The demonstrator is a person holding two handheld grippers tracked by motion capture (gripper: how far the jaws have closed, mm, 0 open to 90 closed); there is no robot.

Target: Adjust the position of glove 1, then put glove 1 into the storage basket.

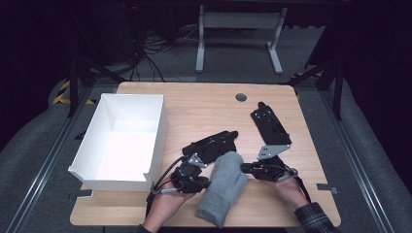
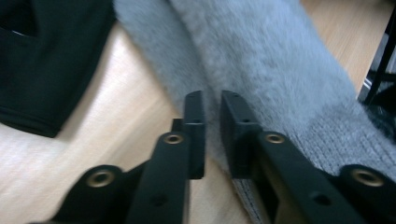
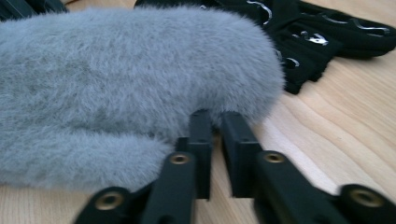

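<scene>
Both tools are matt black: the left gripper (image 1: 206, 183) and the right gripper (image 1: 243, 168) each end in two flat, squared jaws on slotted bars fixed with brass-ringed screws. A grey three-cornered plate tops each body, and a black cable trails from each. The person's right sleeve (image 1: 315, 218) is dark plaid.

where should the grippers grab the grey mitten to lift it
Take the grey mitten by its two long edges, one gripper from each side. It lies flat and limp on the table, so only its thin side edges fit between the jaws. The knit cuff end toward the person looks firmer than the fluffy tip.
</scene>
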